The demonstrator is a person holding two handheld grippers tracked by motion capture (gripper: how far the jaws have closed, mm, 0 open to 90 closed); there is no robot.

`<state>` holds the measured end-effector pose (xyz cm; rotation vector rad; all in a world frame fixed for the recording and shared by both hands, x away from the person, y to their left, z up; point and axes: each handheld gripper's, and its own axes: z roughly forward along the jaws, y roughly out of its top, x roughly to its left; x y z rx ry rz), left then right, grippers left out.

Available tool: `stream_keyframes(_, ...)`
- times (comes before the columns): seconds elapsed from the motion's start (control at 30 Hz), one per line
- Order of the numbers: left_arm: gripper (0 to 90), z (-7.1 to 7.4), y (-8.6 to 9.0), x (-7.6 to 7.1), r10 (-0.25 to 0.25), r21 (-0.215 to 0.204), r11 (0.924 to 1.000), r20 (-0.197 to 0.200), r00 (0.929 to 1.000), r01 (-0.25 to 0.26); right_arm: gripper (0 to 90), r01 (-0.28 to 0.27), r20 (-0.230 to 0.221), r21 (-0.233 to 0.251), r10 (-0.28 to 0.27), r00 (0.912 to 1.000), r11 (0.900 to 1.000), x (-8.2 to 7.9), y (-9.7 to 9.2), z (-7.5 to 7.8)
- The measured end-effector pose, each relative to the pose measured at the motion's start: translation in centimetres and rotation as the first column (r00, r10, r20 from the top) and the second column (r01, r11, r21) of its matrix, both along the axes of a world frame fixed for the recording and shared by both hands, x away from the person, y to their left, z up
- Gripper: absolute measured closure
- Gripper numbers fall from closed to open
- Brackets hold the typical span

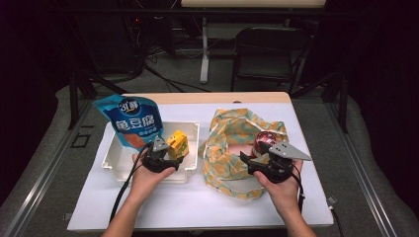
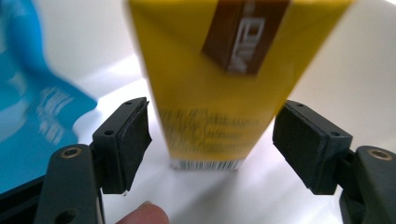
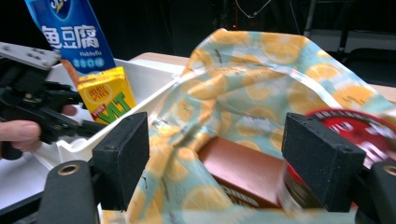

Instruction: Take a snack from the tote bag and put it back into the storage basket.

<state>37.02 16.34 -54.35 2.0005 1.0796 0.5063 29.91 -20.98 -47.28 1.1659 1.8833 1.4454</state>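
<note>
1. Inside the white plastic bin [image 1: 112, 159], the left gripper [image 2: 210, 140] straddles the yellow drink carton [image 2: 219, 79], jaws open, nothing gripped yet.
2. Right of the bin, the right gripper [image 3: 215, 161] hovers open at the lemon-print cloth bag [image 3: 261, 88]; packing looks unfinished.

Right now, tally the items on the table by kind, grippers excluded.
Blue snack pouch: 1
Yellow drink carton: 1
White bin: 1
Lemon-print bag: 1
Red-lidded can: 1
Brown box in the bag: 1
Total: 6

A dark room, black chair [image 1: 269, 52] behind the table [image 1: 207, 98].
</note>
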Motion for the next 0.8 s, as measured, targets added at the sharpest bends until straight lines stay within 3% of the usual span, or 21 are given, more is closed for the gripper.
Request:
stream_keyframes(0.07, 28.7, 0.5, 0.7, -0.5, 0.021, -0.062, 0.9978, -0.013, 0.9997, -0.022, 23.2, 0.011, -0.002, 0.015, -0.011, 0.9999, 0.9998, -0.2, -0.5, -0.3)
stream_keyframes(0.2, 41.6, 0.9, 1.7, -2.1, 0.035, -0.100, 0.9943, -0.023, 0.9991, -0.037, 23.1, 0.023, -0.003, 0.025, -0.023, 0.9997, 0.9994, -0.5, -1.4, -0.7)
stream_keyframes(0.27, 53.9, 0.6, 2.3, -2.6, 0.048, -0.137, 0.9893, -0.029, 0.9984, -0.052, 23.2, 0.028, -0.001, 0.027, -0.028, 0.9996, 0.9992, -0.7, -1.8, -0.7)
stream_keyframes(0.37, 84.5, 0.1, 2.5, -2.6, 0.044, -0.175, 0.9830, -0.062, 0.9971, -0.054, 23.8, 0.040, 0.004, 0.046, -0.041, 0.9992, 0.9981, -0.7, -2.2, -0.6)
stream_keyframes(0.4, 90.0, 0.0, 2.4, -2.6, 0.040, -0.177, 0.9829, -0.062, 0.9973, -0.050, 23.9, 0.043, 0.004, 0.049, -0.043, 0.9991, 0.9979, -0.8, -2.2, -0.5)
stream_keyframes(0.6, 90.0, -0.1, 1.5, -1.8, 0.069, -0.193, 0.9771, -0.113, 0.9912, -0.090, 24.5, 0.044, 0.005, 0.041, -0.044, 0.9990, 0.9982, -0.7, -2.1, -0.7)
stream_keyframes(0.67, 90.0, -0.2, 1.6, -1.3, 0.094, -0.189, 0.9745, -0.144, 0.9851, -0.120, 24.6, 0.045, 0.002, 0.039, -0.045, 0.9990, 0.9983, -0.7, -2.1, -0.8)
stream_keyframes(0.73, 90.0, -0.3, 1.7, -0.8, 0.112, -0.209, 0.9671, -0.163, 0.9802, -0.146, 24.7, 0.043, 0.001, 0.036, -0.043, 0.9991, 0.9984, -0.6, -2.0, -0.9)
stream_keyframes(0.8, 90.0, 0.0, 1.8, -0.3, 0.111, -0.188, 0.9714, -0.185, 0.9765, -0.146, 24.7, 0.041, 0.003, 0.034, -0.041, 0.9992, 0.9986, -0.7, -2.0, -0.9)
